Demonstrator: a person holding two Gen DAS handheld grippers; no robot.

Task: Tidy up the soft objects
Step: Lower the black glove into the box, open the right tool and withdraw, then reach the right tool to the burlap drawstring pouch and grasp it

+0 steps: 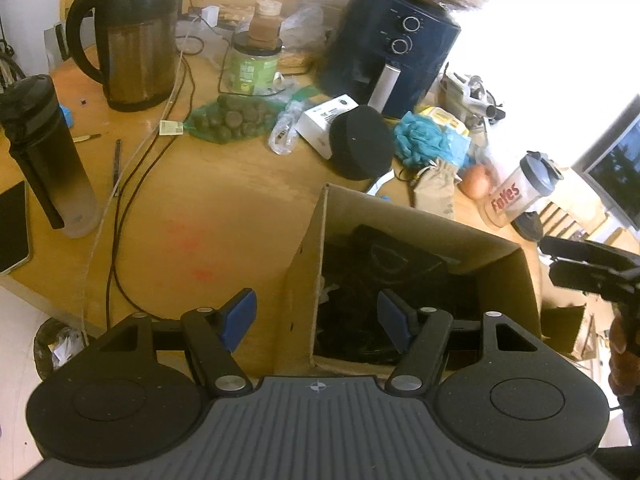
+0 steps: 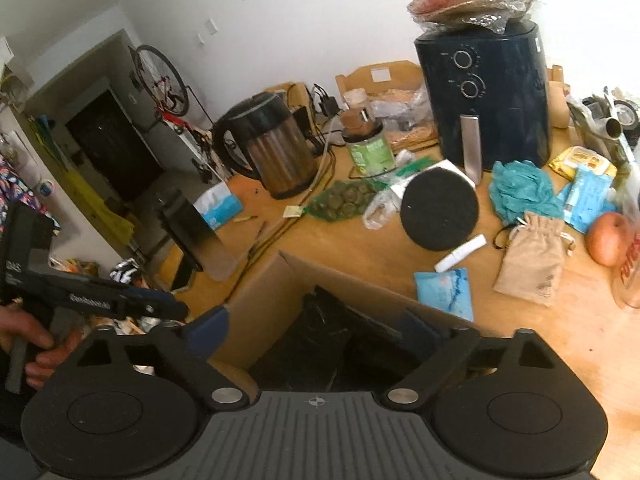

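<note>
An open cardboard box (image 1: 504, 276) stands on the wooden table and holds dark soft items (image 1: 384, 276); it also shows in the right wrist view (image 2: 272, 300). My left gripper (image 1: 316, 320) is open and empty, straddling the box's left wall. My right gripper (image 2: 316, 332) is open and empty above the box's near edge. On the table beyond lie a teal mesh sponge (image 2: 520, 192), a burlap pouch (image 2: 532, 260), a black round pad (image 2: 440, 208) and a blue packet (image 2: 444, 292).
A kettle (image 1: 136, 40), black bottle (image 1: 44, 152), air fryer (image 1: 392, 48), green jar (image 1: 252, 64), net of dark round things (image 1: 232, 118), cables (image 1: 132, 184), shaker bottle (image 1: 520, 192) and an apple (image 2: 608, 236) crowd the table. A phone (image 1: 12, 228) lies at the left edge.
</note>
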